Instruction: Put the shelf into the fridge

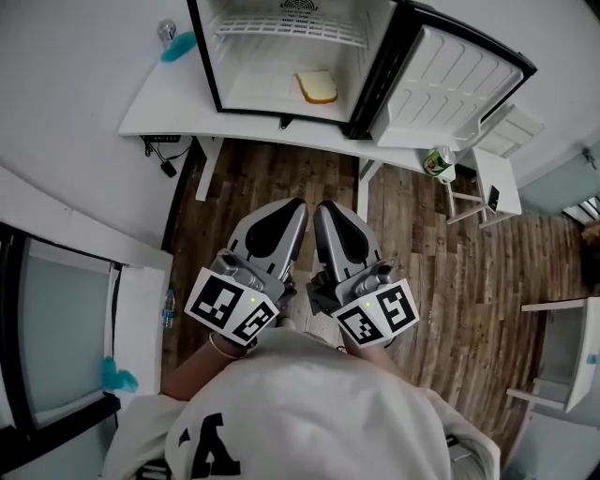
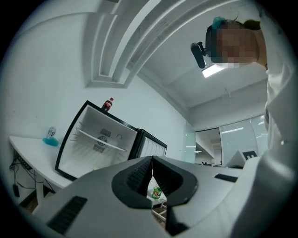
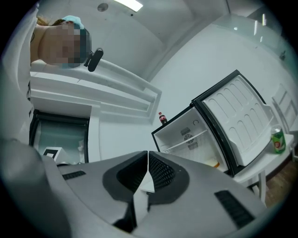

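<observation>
Grey plastic jaws are seen pressed tip to tip on the left gripper (image 2: pixel 152 160), and nothing is held between them. The right gripper (image 3: pixel 148 155) is closed in the same way and is likewise empty. In the head view both are held side by side, almost touching, close in front of the person's white shirt (image 1: pixel 309 403), with their marker cubes turned upward. A wooden floor (image 1: pixel 441 272) is seen beneath them.

Well apart from both grippers, a small fridge (image 1: pixel 202 56) is stood on a white table (image 1: pixel 159 103). Its door (image 1: pixel 459 84) is swung wide open to the right in the head view. The shelf (image 1: pixel 291 26), a white wire rack, is seated level across the upper part of the fridge's inside. On the fridge floor below it a pale yellow item (image 1: pixel 317 87) is laid; what it is cannot be told.

A red-capped dark bottle (image 2: pixel 108 104) is stood on top of the fridge. A teal object (image 1: pixel 178 45) is placed on the table to the left of the fridge, and a green can (image 1: pixel 436 161) is set near the table's right end, below the open door.
</observation>
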Tool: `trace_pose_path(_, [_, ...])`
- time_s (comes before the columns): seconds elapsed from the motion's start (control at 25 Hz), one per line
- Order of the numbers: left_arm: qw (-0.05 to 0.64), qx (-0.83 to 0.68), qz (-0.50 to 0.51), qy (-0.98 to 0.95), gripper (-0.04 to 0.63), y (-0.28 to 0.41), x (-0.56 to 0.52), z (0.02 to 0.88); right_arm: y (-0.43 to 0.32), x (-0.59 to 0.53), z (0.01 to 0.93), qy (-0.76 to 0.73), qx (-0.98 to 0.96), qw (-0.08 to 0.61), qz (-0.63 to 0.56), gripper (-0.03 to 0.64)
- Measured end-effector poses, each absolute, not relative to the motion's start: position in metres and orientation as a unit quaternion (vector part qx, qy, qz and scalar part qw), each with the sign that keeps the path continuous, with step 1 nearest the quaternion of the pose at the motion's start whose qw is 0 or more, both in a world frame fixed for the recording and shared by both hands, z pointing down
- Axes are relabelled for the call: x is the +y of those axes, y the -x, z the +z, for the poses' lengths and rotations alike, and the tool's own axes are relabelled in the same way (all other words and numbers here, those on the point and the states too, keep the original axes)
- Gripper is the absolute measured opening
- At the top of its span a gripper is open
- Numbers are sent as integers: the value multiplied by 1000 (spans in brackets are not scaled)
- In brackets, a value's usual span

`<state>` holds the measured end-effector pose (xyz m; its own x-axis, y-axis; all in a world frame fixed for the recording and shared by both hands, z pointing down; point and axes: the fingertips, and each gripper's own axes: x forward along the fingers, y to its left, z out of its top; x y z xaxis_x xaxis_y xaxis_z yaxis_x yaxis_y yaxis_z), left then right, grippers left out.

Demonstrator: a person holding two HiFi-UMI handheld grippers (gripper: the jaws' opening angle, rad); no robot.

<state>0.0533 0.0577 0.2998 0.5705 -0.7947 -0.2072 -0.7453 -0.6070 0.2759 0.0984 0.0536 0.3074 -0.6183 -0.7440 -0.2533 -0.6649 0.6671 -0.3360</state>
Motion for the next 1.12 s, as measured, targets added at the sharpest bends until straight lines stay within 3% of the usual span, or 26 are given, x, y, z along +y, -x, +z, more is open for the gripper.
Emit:
trace_pose_path(0.56, [67,-428,-176,-884,8,-33,106,287,-81,95,301,389,892,201,-117,31])
trace_pose_path(1.12, [53,-438,-170,-881,8,56,224,293,4,225,303,406,894,173,-77,31])
